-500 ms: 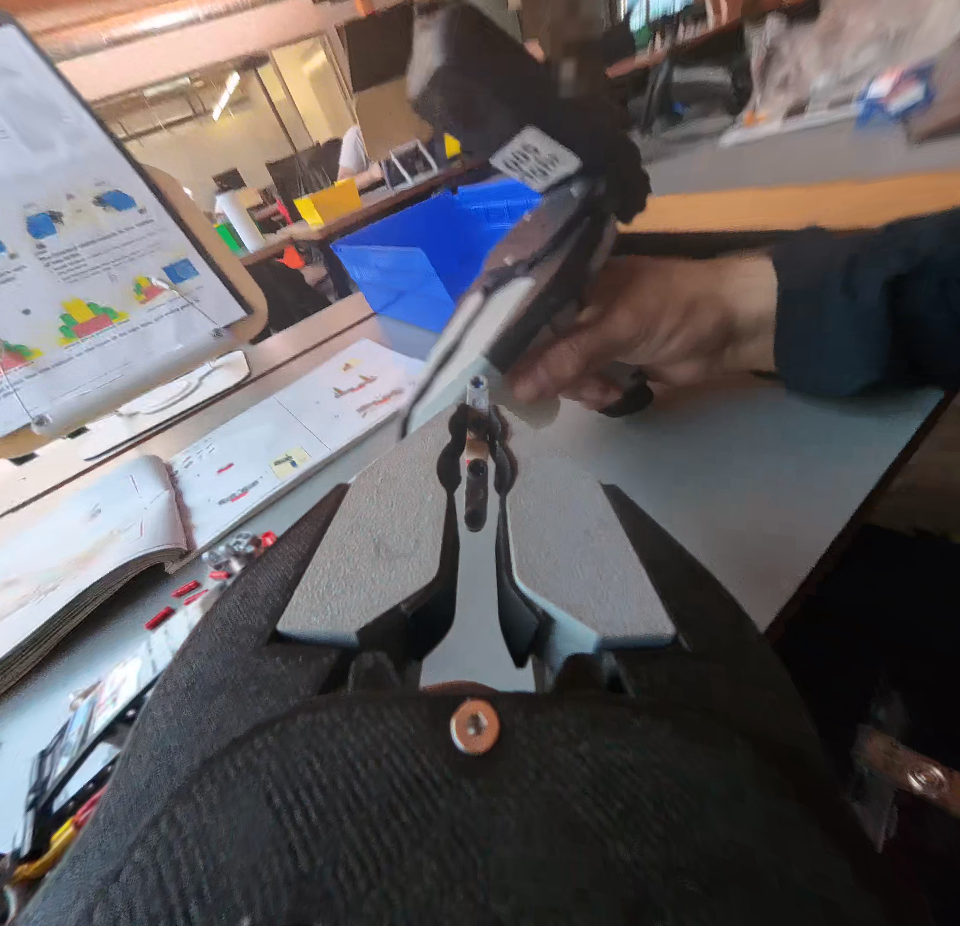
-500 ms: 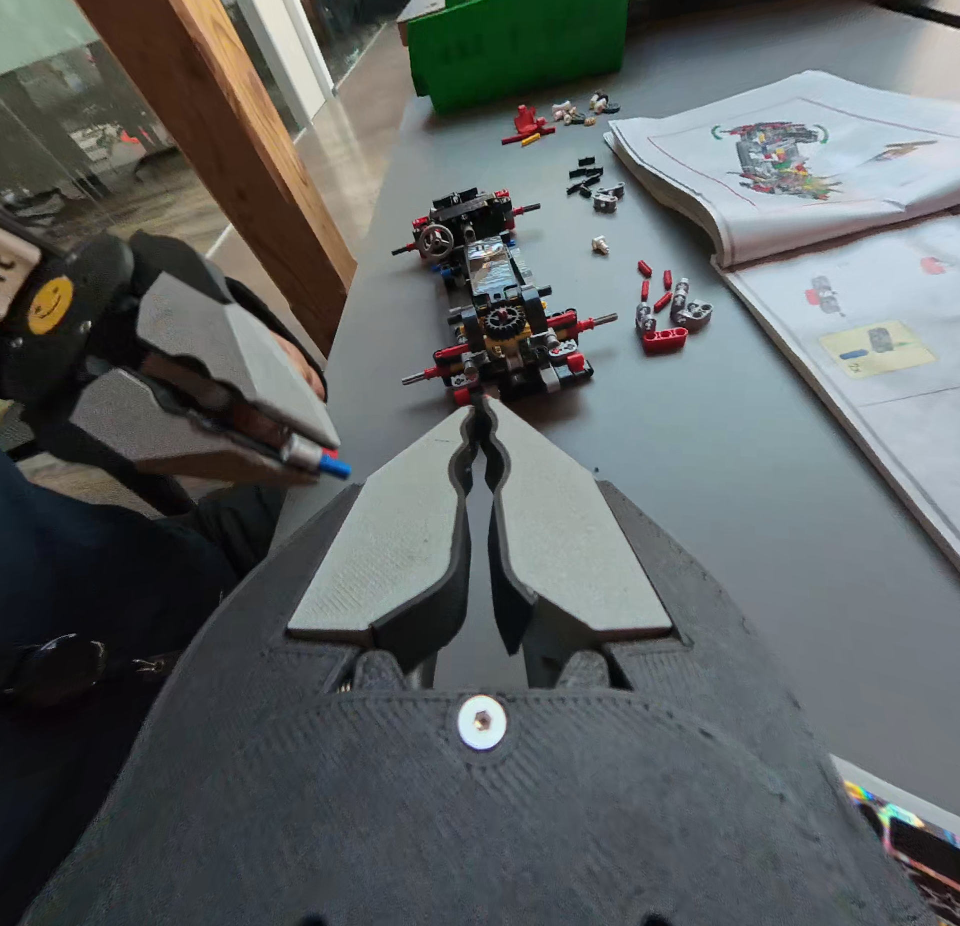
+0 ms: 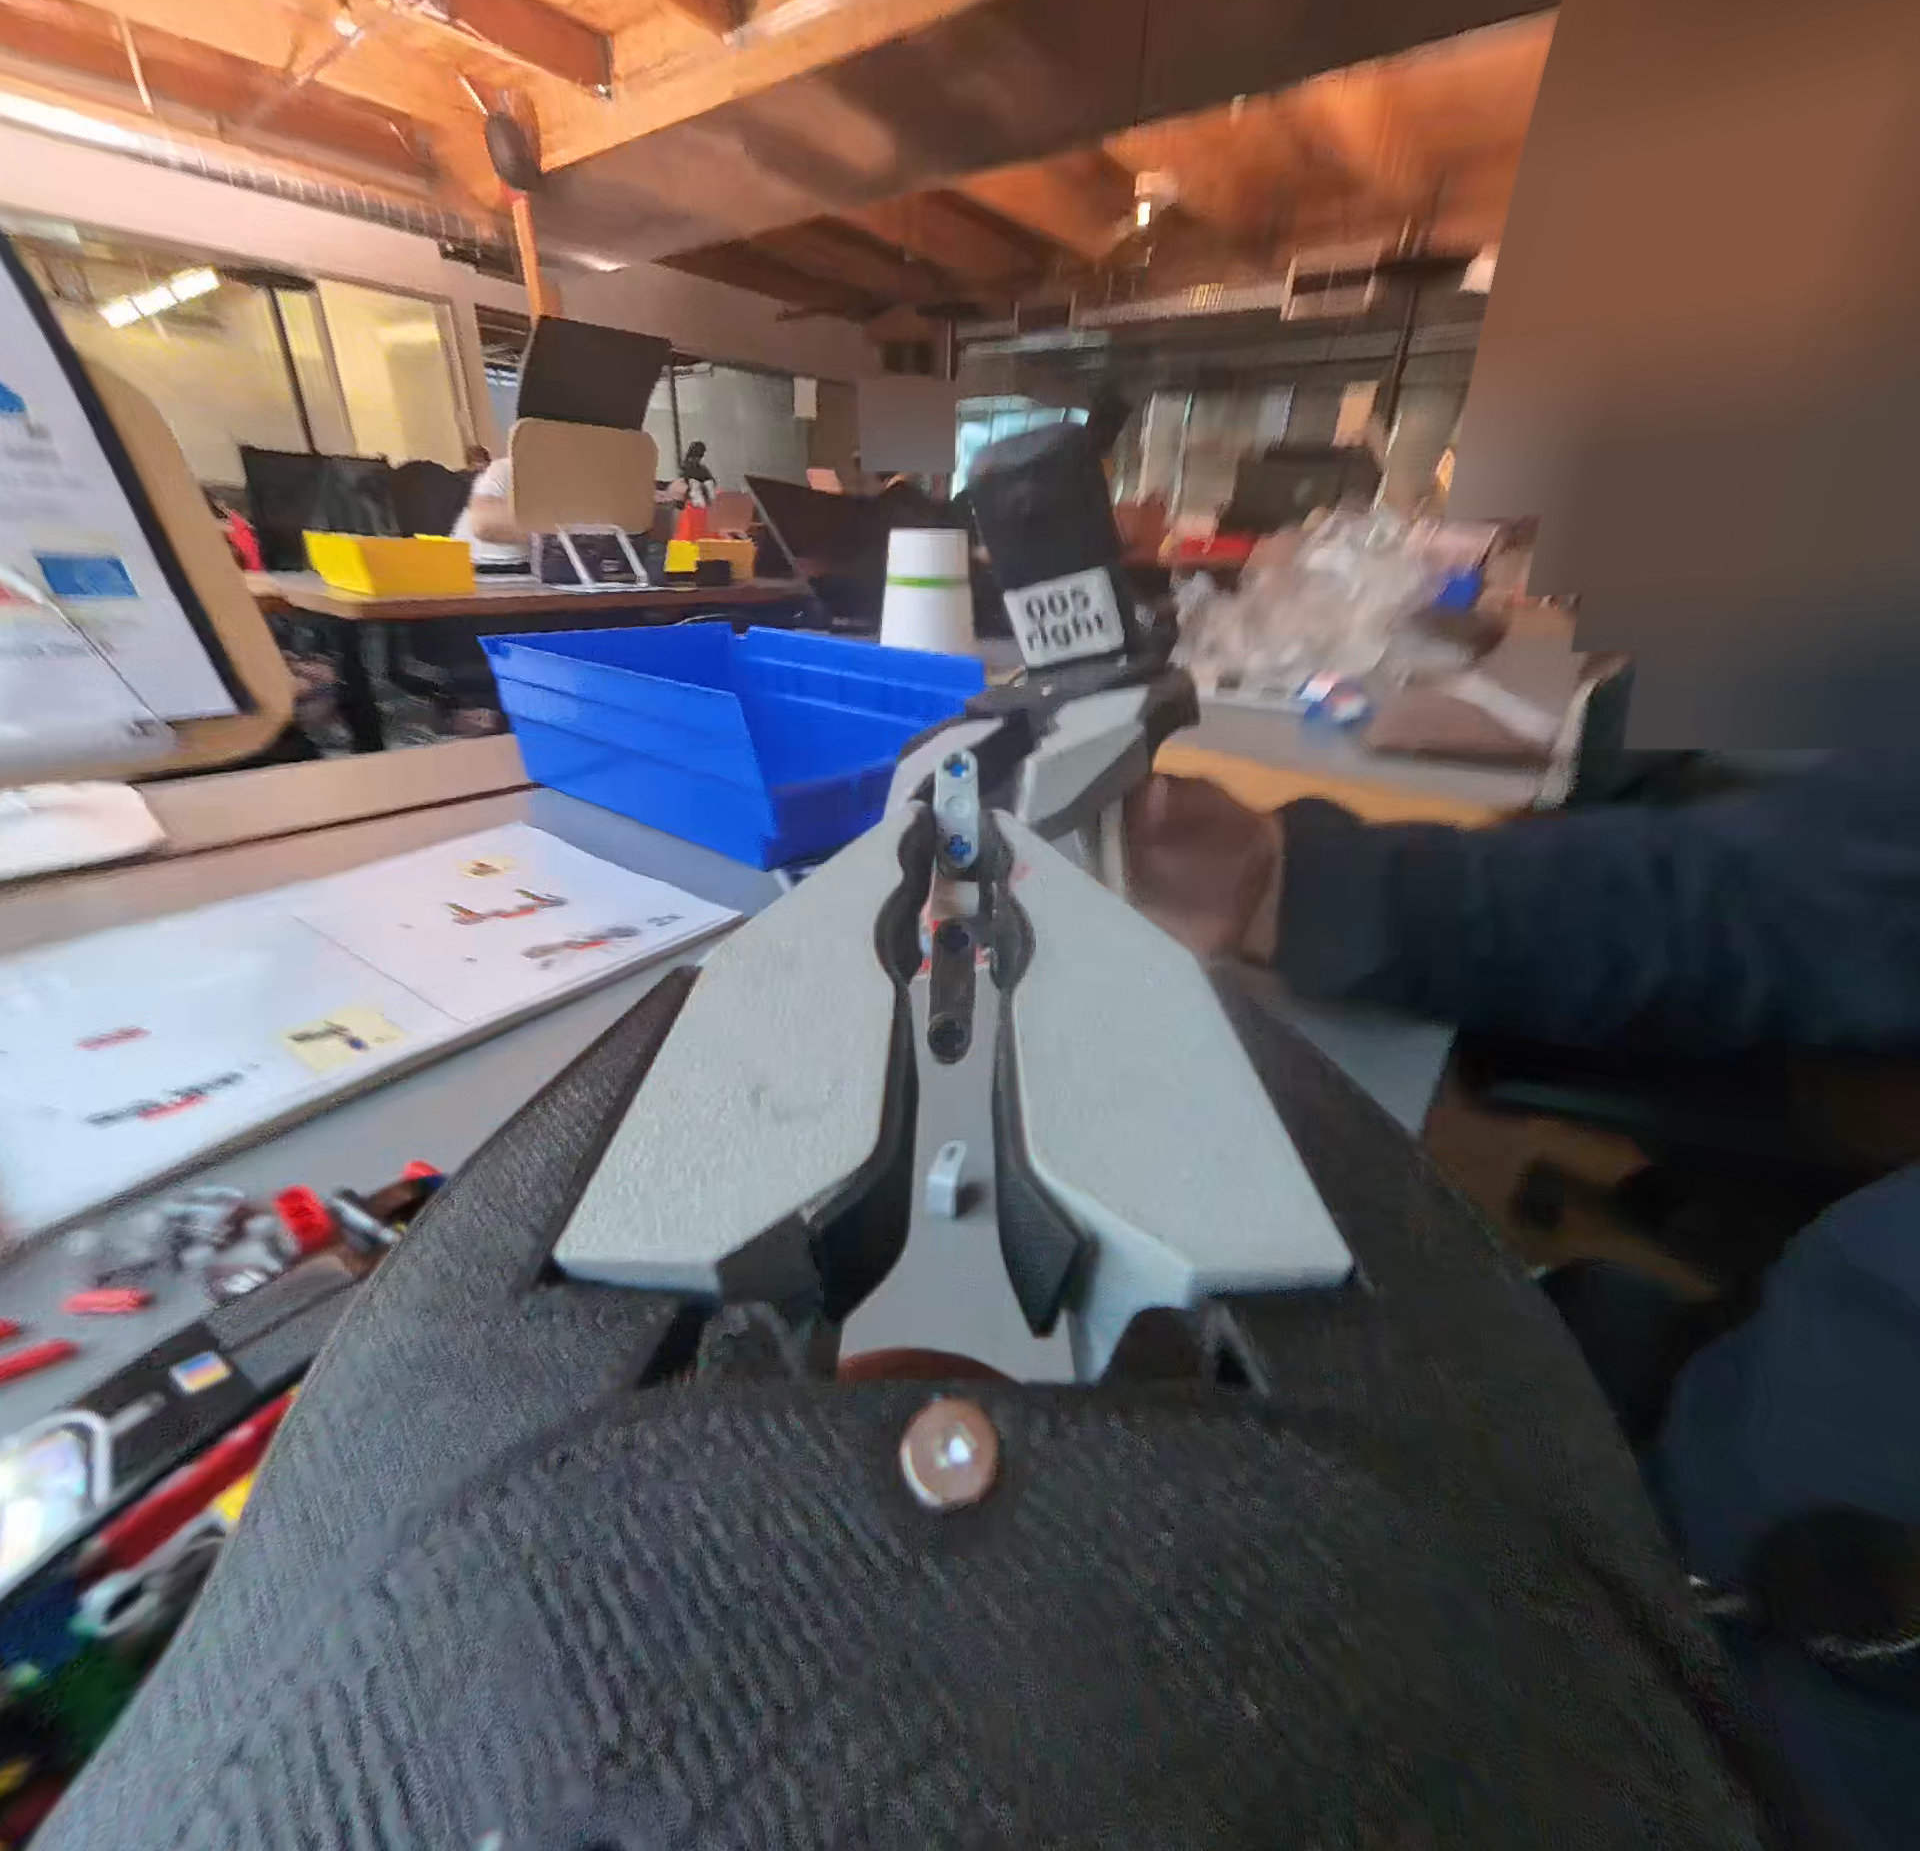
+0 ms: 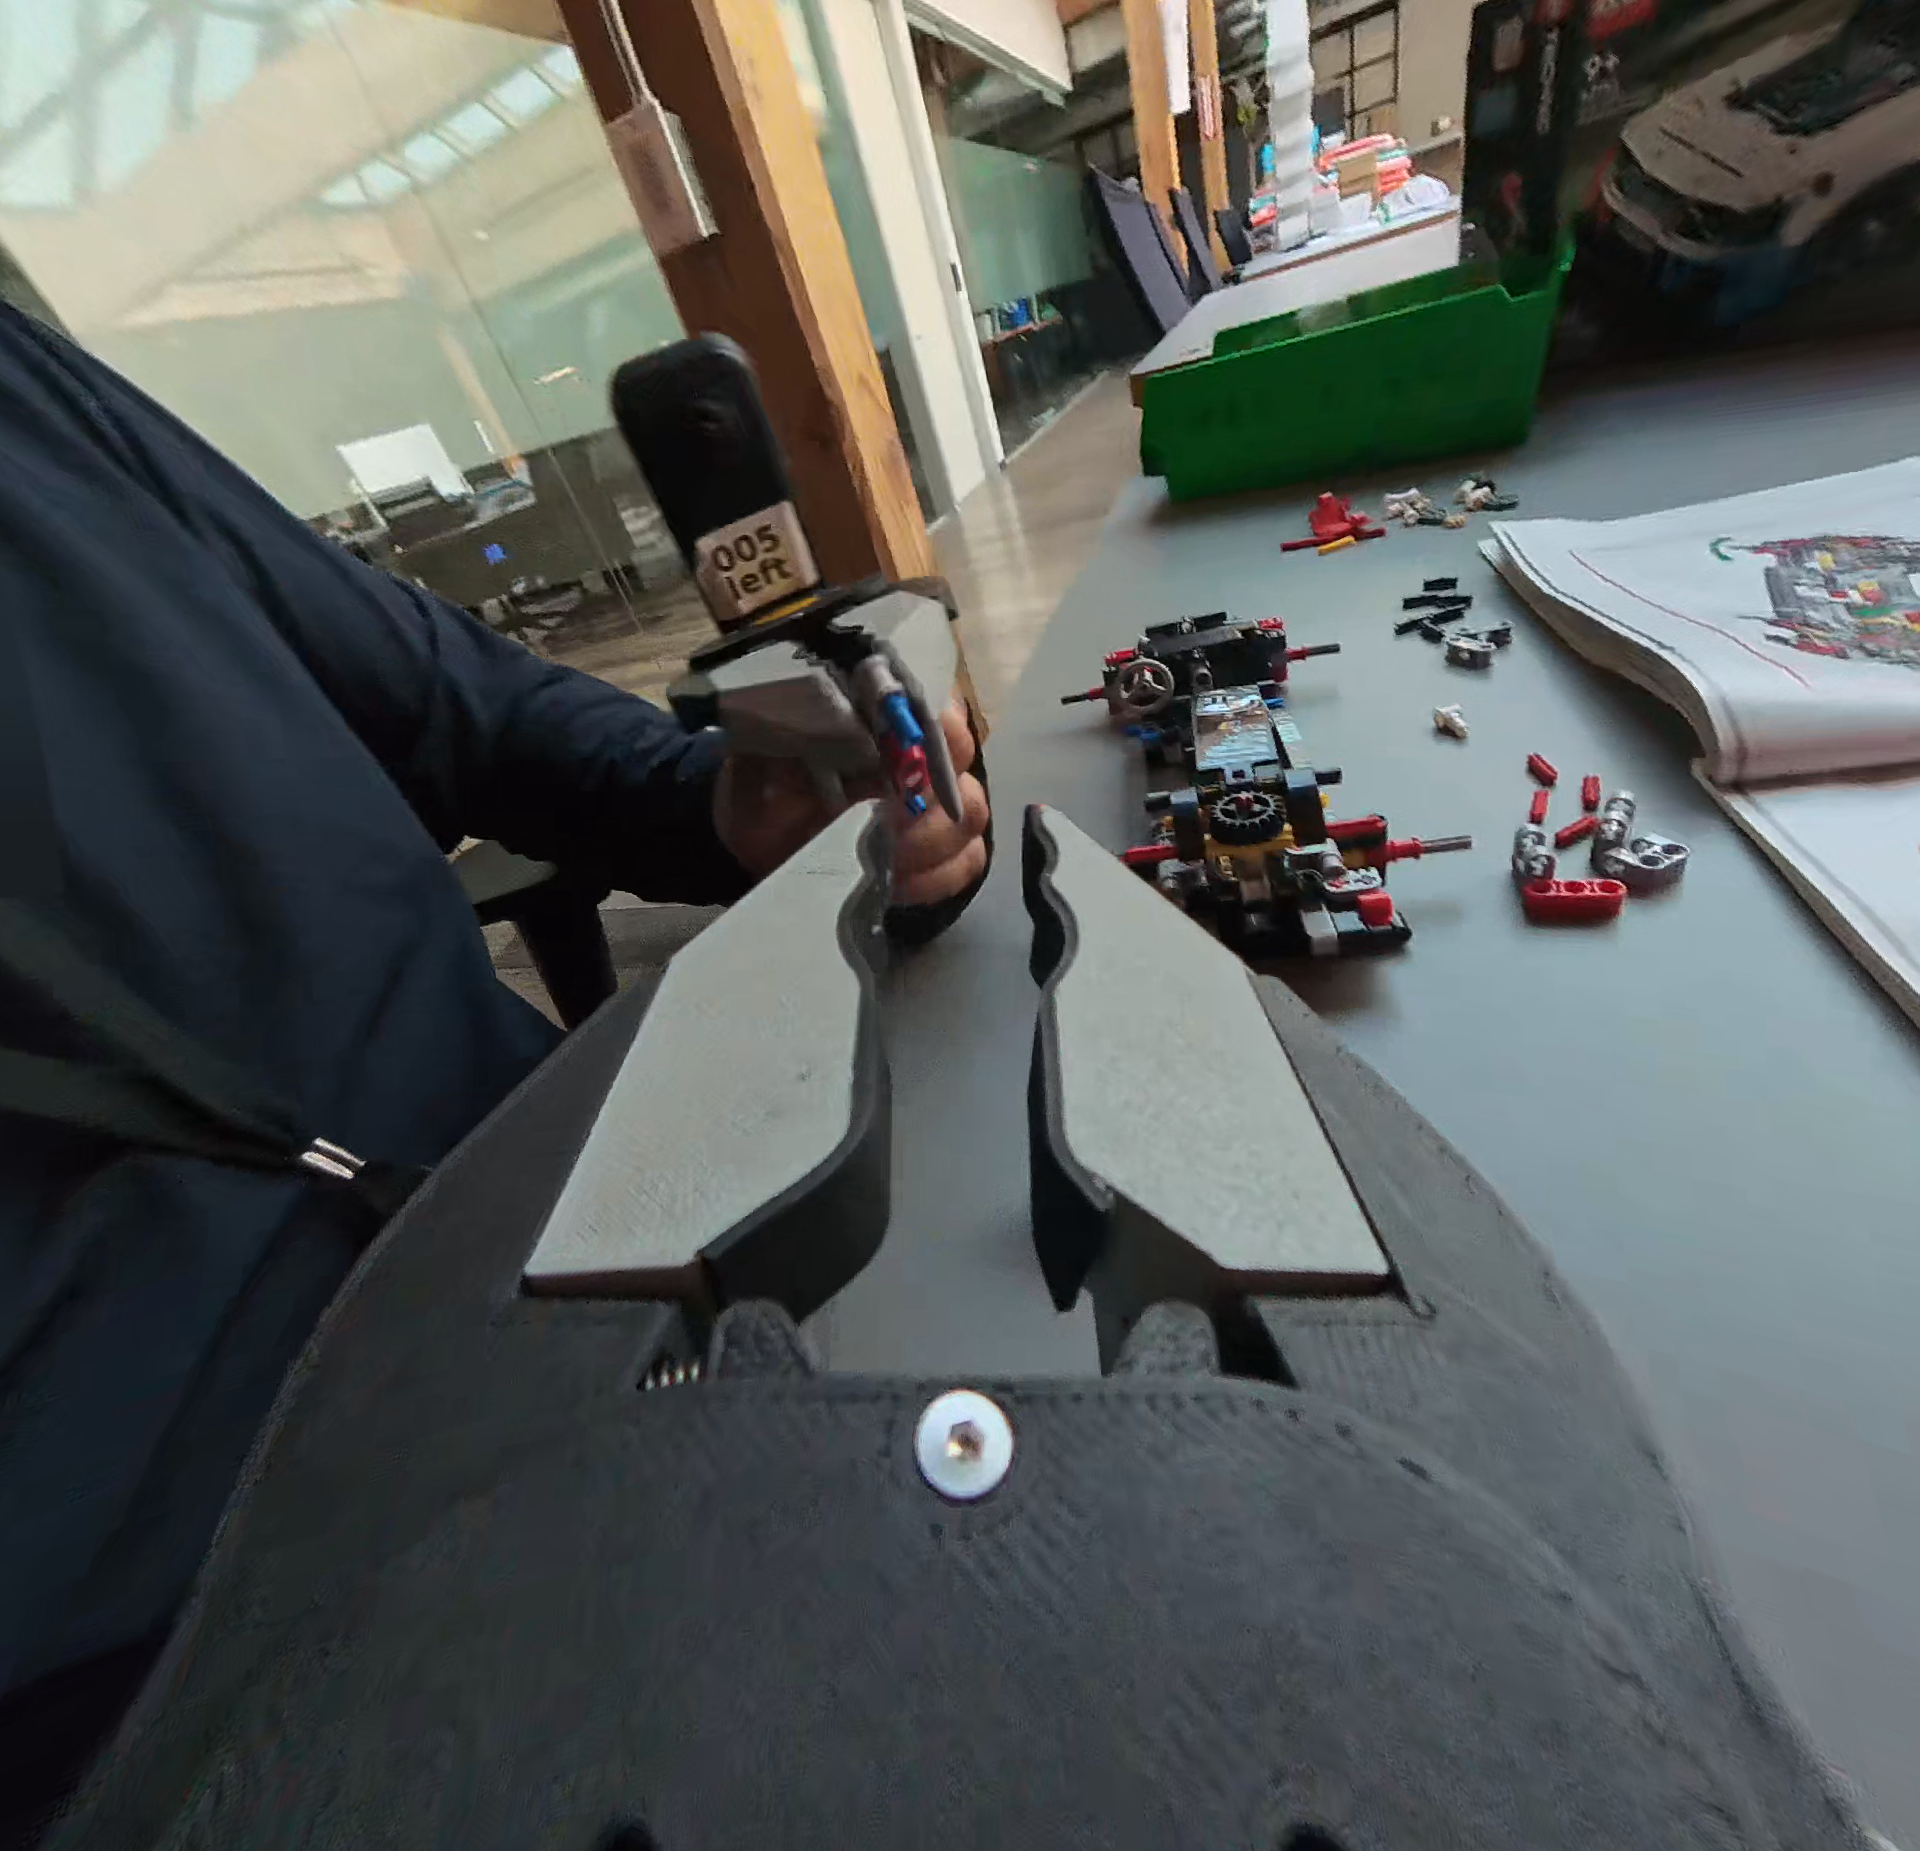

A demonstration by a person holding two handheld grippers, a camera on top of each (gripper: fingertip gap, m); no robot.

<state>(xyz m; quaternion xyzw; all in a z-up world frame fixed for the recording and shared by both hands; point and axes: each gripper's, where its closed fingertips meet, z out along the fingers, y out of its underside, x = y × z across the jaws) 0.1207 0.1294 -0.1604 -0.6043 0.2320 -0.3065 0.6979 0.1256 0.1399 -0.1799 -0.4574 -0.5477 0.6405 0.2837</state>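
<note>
My left gripper (image 3: pixel 954 837) is shut on a small toy-brick assembly (image 3: pixel 956 814): a grey beam with blue pins on a black rod that sticks out past the fingertips. It is held up above the grey table (image 3: pixel 1340 1053). In the right wrist view the left gripper (image 4: pixel 914 799) shows with the same assembly (image 4: pixel 899 741), which also has red parts. My right gripper (image 4: pixel 956 835) is open and empty, just right of and below the left one. It shows behind the held piece in the left wrist view (image 3: pixel 935 752). A toy car chassis (image 4: pixel 1236 793) lies on the table ahead of it.
An open instruction booklet (image 4: pixel 1714 638) lies on the right, and also shows in the left wrist view (image 3: pixel 312 970). Loose red and grey parts (image 4: pixel 1579 845) lie beside the chassis. A green bin (image 4: pixel 1351 399), a blue bin (image 3: pixel 675 721) and a small grey piece (image 3: pixel 945 1178) sit on the table.
My right gripper has opened from shut. Both grippers have tilted upward and the right one now sits closer to the left one's tip. The left one keeps its hold on the assembly.
</note>
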